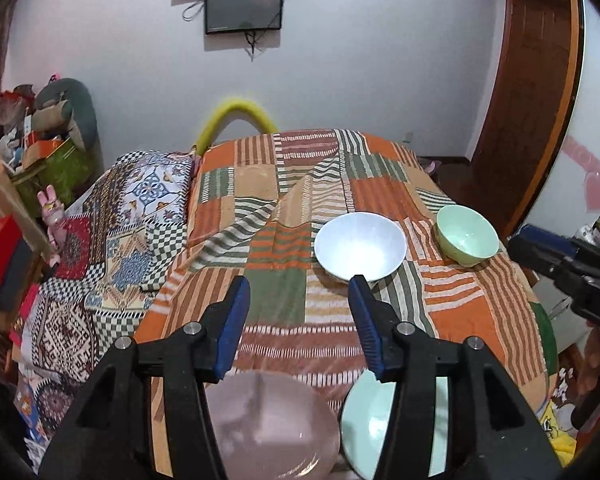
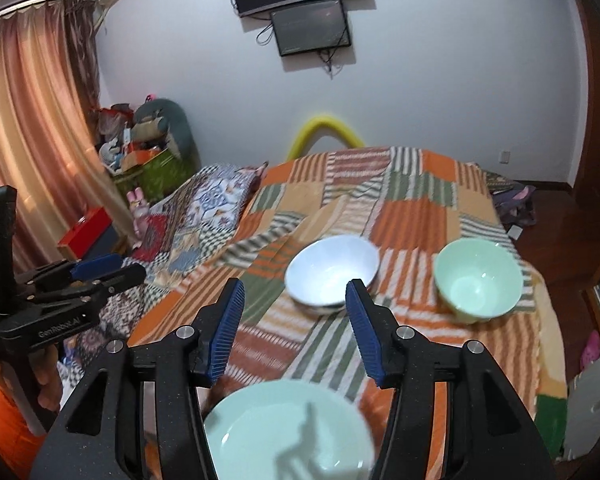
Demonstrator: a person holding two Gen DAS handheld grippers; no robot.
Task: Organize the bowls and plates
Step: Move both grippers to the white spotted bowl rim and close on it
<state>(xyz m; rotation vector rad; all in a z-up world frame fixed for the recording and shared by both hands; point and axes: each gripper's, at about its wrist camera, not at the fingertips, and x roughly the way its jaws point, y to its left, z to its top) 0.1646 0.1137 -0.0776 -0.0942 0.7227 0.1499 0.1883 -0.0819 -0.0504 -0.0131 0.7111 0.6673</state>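
While both claws hang above the bed (image 1: 480,320), neither holds anything: the left claw (image 1: 298,312) has its jaws apart with only blanket between them, and the right claw (image 2: 296,316) likewise stands apart and empty.

Ahead of the left claw, a white bowl (image 1: 360,250) sits upright on the blanket, its near rim just behind the right fingertip in the picture. A green bowl (image 1: 466,234) stands to its right, apart from it. Below the claw, near the bottom edge, lie a pink plate (image 1: 272,428) and a pale green plate (image 1: 364,432), side by side; whether they touch cannot be told.

The right wrist view shows the same white bowl (image 2: 332,270) and green bowl (image 2: 478,280) ahead of the right claw, and the pale green plate (image 2: 292,436) directly beneath it.

Only the left view shows the pink plate. Only the right view shows the left claw from the side, at far left with a hand (image 2: 40,376) on its grip, plus a curtain (image 2: 28,128).

Both plates are partly covered by the claw frames and cut off at the bottom edge. The right view is blurred; the pink plate's surface is hazy.
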